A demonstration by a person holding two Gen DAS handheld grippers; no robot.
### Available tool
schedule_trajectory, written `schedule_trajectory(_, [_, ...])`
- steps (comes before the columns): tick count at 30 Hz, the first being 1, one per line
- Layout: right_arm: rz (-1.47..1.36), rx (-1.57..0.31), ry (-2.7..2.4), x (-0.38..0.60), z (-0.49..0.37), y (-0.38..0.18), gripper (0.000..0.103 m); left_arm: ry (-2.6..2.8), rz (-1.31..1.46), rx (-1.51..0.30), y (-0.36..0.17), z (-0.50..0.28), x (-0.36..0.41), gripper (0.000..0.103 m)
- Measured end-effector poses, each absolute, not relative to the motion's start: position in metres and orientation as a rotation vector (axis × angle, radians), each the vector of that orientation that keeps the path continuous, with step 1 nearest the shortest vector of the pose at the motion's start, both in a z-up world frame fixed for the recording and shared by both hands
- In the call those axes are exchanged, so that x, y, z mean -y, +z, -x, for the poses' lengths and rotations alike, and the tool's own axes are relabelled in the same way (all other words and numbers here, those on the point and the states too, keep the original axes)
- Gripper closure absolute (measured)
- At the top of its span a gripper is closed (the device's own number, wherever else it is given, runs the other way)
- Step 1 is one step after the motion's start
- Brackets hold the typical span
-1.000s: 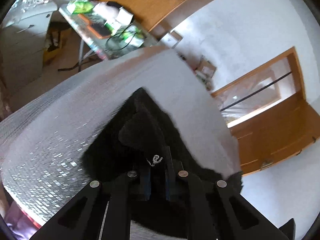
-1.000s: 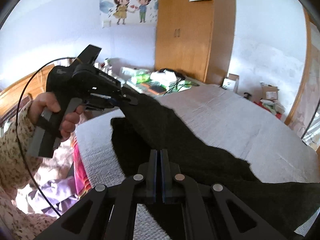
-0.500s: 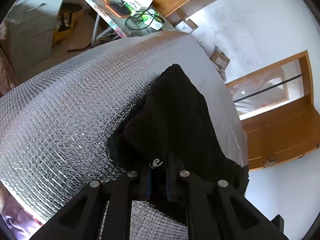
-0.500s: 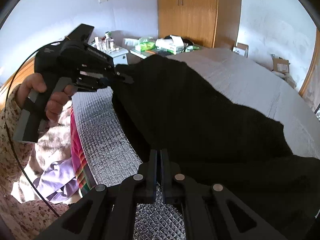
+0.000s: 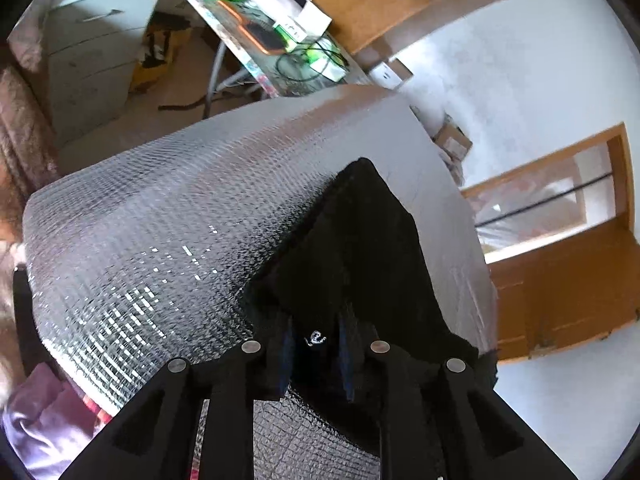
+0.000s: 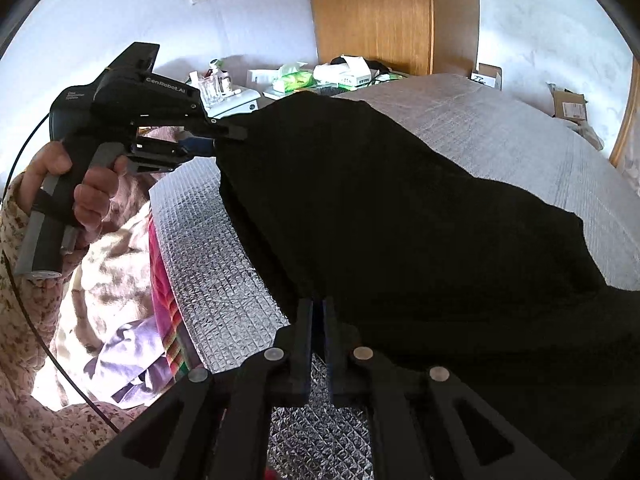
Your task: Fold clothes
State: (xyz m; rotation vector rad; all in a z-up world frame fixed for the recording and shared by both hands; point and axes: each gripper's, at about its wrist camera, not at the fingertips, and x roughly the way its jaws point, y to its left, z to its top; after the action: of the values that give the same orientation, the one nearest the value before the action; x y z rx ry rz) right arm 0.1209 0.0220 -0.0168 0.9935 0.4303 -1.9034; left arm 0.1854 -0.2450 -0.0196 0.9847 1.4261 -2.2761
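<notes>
A black garment [image 6: 400, 216] is stretched between my two grippers above a silver foil-covered bed [image 6: 208, 264]. My left gripper [image 5: 316, 340] is shut on one edge of the black garment [image 5: 360, 248], near a small white emblem. In the right wrist view the left gripper [image 6: 212, 142] holds that edge up at the left. My right gripper [image 6: 318, 312] is shut on the garment's near edge. The cloth sags onto the foil between them.
A cluttered side table [image 5: 280, 40] and white drawers [image 5: 92, 52] stand beyond the bed [image 5: 140, 240]. A wooden wardrobe [image 6: 384, 12] is at the back. Coloured clothes [image 6: 132, 344] lie at the bed's left edge. A wooden door [image 5: 568, 296] is at the right.
Both grippers have lowered the garment toward the foil and spread it wider. The left gripper's jaws have parted a little but still hold the cloth.
</notes>
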Motion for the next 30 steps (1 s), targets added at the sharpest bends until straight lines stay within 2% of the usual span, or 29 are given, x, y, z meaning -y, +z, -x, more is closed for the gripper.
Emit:
schedule_trajectory(8, [-0.939, -0.309, -2.027, -0.061, -0.106, 0.007, 0.094, -2.253, -0.955, -1.336, -0.011, -0.197, 0.24, 0.08])
schedule_trajectory(13, [-0.975, -0.19, -2.135, -0.099, -0.084, 0.013, 0.094, -2.192, -0.92, -1.397, -0.017, -0.209, 0.248, 0.073])
schedule_trajectory(21, [-1.004, -0.061, -2.384, -0.171, -0.053, 0.019, 0.094, -2.189, -0.774, -1.196, 0.011, -0.235, 0.251, 0.073])
schedule_trajectory(24, [-1.033, 0.013, -2.467, -0.196, -0.034, 0.02, 0.094, -2.332, -0.775, -1.131, 0.024, -0.22, 0.236, 0.073])
schedule_trajectory(30, [-1.056, 0.109, -2.517, -0.223, -0.005, 0.026, 0.088, -2.657, -1.003, -1.011, 0.025, -0.156, 0.178, 0.073])
